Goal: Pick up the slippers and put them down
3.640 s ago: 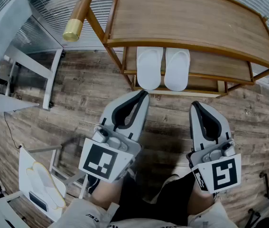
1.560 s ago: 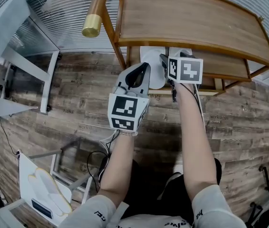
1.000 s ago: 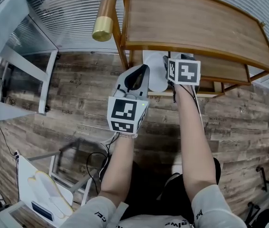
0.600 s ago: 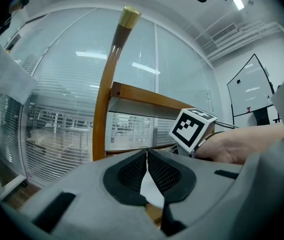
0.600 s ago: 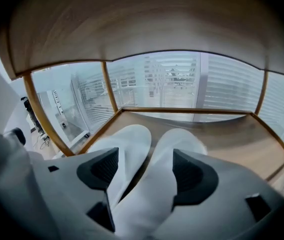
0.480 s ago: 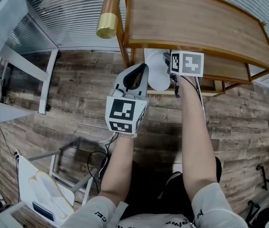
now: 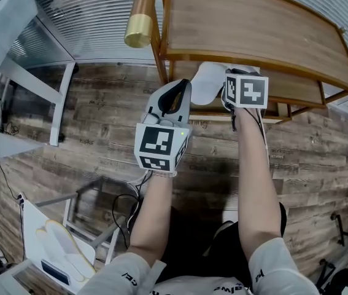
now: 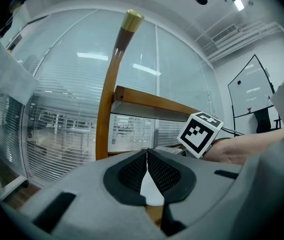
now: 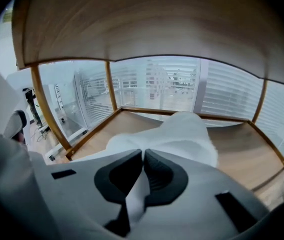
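While the person stood over the wood-plank floor (image 7: 100, 118) and faced a wooden rack (image 7: 253, 29), both grippers were held out toward its lower shelf (image 9: 242, 156). The white slippers (image 7: 207, 82) lay on that shelf, just under the front edge of the top board, near the upper centre of the head view. The right gripper (image 9: 143, 156) reached in from the right of them; its jaws had just been closing, and in the right gripper view they stood together with white slipper fabric pinched between the dark pads (image 9: 159, 176), while the rest of the white material rose as a hump right in front of them. In the head view its marker cube (image 7: 245, 91) covered the jaws, just beside the slippers. The left gripper (image 7: 185, 86) was in the centre of that view with its tips just left of the slippers. Its jaws were together, with the tips meeting and nothing gripped. A white patch showed in the narrow slit lower between its pads, and I could not tell what it was. A wooden pole with a brass end (image 7: 138, 29) leaned at the upper left of the rack. At the lower left of the head view, well apart from the rack, a pale slipper-like pair (image 7: 60, 247) lay on a white stand.
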The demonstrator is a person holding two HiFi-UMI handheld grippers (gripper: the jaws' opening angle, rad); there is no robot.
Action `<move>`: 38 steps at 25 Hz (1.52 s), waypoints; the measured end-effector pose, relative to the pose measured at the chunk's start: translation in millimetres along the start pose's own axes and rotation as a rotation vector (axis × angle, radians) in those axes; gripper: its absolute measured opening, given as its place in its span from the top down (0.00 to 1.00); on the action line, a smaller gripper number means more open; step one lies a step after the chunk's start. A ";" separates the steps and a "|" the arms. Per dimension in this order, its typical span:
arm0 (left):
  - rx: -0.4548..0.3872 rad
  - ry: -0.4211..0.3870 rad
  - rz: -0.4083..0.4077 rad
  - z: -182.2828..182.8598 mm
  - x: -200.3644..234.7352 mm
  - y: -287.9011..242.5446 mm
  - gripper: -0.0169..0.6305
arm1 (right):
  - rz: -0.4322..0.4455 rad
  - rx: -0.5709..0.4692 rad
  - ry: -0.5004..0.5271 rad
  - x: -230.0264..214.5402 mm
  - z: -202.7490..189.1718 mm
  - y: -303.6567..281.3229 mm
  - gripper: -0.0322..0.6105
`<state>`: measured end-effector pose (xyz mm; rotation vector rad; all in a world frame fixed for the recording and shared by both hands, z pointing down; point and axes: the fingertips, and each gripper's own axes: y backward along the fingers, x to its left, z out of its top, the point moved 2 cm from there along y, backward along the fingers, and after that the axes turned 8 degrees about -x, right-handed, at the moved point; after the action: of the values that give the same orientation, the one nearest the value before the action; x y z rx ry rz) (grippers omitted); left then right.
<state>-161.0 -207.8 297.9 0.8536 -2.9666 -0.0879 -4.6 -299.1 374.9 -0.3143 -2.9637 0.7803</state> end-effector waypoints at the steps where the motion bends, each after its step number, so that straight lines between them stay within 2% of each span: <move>1: -0.001 -0.002 -0.003 0.6 -1.2 -0.3 0.95 | 0.001 -0.009 0.001 -0.4 0.2 3.6 0.91; 19: 0.006 -0.023 -0.061 -4.1 -30.9 -15.0 0.95 | 0.066 -0.148 0.001 -19.5 8.4 61.4 0.92; 29: -0.008 0.000 -0.169 -7.3 -82.4 -36.2 0.95 | 0.057 -0.218 -0.028 -57.2 -3.4 113.3 0.92; 38: -0.021 0.022 -0.315 -11.8 -155.2 -52.4 0.95 | 0.005 -0.264 -0.048 -115.1 -20.1 172.6 0.92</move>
<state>-1.2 -170.0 300.5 1.3015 -2.7793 -0.1216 141.2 -166.8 306.4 -0.3192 -3.1135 0.4007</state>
